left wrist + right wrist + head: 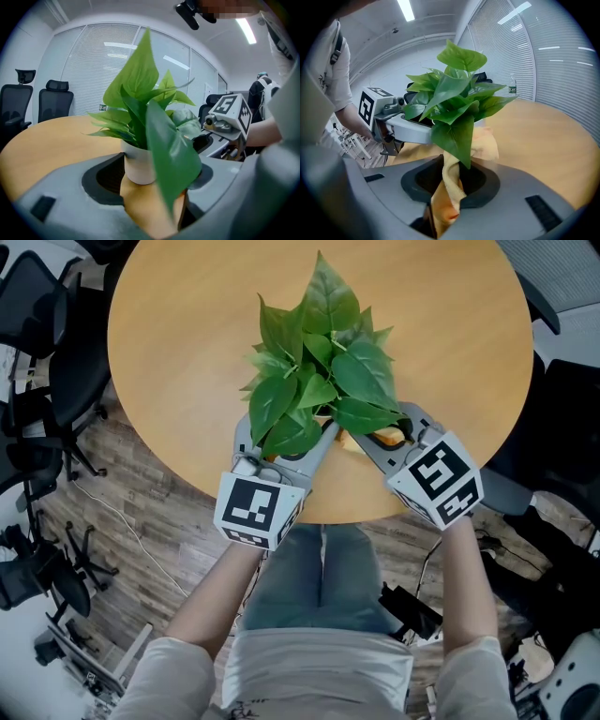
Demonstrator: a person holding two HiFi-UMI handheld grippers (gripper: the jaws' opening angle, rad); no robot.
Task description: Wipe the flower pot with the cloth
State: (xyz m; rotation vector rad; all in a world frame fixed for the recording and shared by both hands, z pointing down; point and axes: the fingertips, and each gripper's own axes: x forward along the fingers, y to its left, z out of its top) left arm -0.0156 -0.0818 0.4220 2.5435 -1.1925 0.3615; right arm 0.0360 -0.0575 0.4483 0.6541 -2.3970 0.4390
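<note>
Pot (138,164), small, likely light and tippy under tall leaves (140,79), stands lower centre on the table (56,140) between the left hand-held gripper's (161,159) spread jaws: steady its wall. Right hand-held gripper (454,164) pinches the limp cloth (450,187).
</note>
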